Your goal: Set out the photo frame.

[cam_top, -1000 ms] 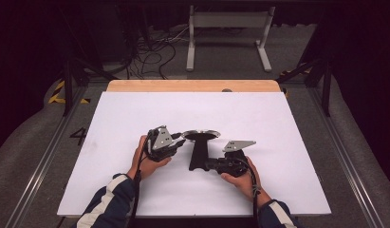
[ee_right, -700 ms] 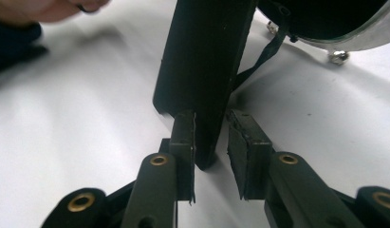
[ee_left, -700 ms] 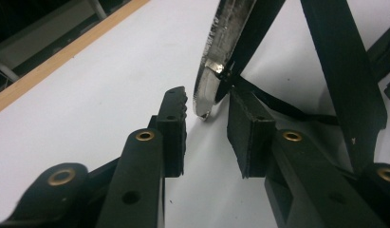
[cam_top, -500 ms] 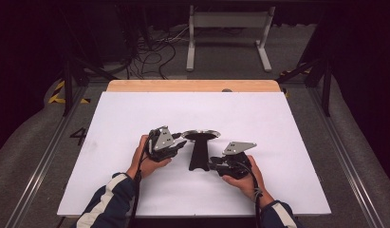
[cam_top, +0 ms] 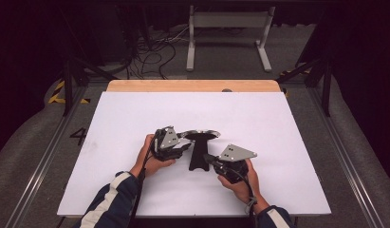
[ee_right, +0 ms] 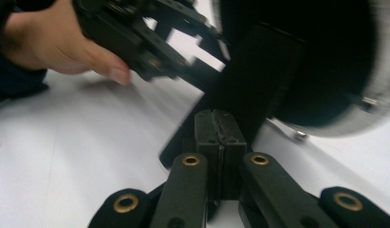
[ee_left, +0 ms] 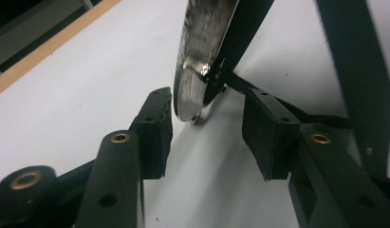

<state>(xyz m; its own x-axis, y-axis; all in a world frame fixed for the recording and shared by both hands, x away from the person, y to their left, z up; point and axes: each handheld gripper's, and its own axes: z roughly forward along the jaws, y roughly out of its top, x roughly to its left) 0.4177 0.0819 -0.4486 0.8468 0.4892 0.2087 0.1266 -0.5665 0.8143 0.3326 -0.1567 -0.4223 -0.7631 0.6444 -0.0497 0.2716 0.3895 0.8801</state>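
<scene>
A white sheet (cam_top: 259,118) covers nearly the whole desk (cam_top: 192,85), leaving a strip of bare pale wood along the desk's far edge. Beyond that edge, on the grey floor (cam_top: 297,80), stands a light metal frame (cam_top: 228,28) with two legs and a crossbar. Left of the frame, a tangle of dark cables (cam_top: 154,52) lies on the floor. Off the desk's left side, a painted numeral four (cam_top: 79,137) and yellow-black striped tape (cam_top: 60,92) mark the floor.
</scene>
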